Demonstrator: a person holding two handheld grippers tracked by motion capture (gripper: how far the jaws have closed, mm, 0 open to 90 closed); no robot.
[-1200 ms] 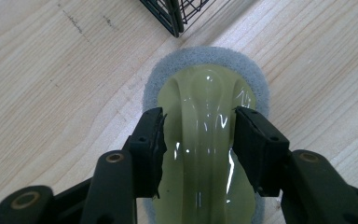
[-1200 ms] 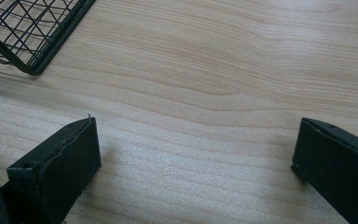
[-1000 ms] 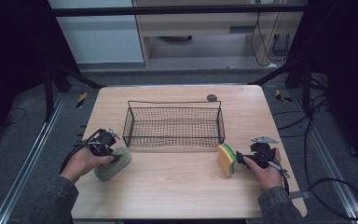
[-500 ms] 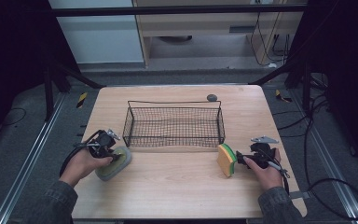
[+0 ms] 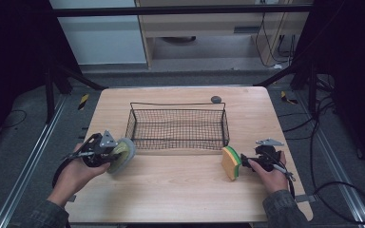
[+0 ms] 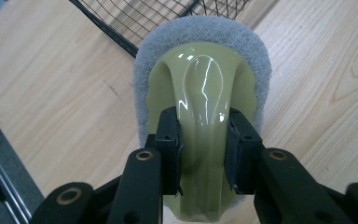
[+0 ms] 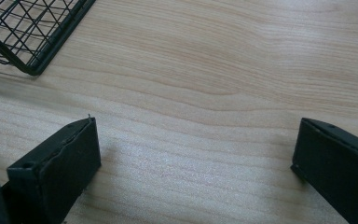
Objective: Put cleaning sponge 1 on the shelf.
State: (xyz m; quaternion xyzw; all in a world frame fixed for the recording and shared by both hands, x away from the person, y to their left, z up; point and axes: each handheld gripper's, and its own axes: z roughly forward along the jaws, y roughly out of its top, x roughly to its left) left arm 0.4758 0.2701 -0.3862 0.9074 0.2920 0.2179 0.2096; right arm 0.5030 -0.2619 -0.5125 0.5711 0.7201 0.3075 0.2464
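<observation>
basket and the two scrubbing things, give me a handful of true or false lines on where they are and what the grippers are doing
1. The left gripper is clamped on the glossy handle of the grey-padded scrubber. True; its jaws have just been closing and now press on that handle.
2. The scrubber lies inside the wire basket. False; it is held outside, near the basket's left end.
3. The right gripper has its jaws shut. False; in the right gripper view they stand wide apart over bare wood.
4. The yellow and green sponge stands on the table, outside the basket. True.
5. The basket holds a sponge. False; nothing lies in it.
</observation>
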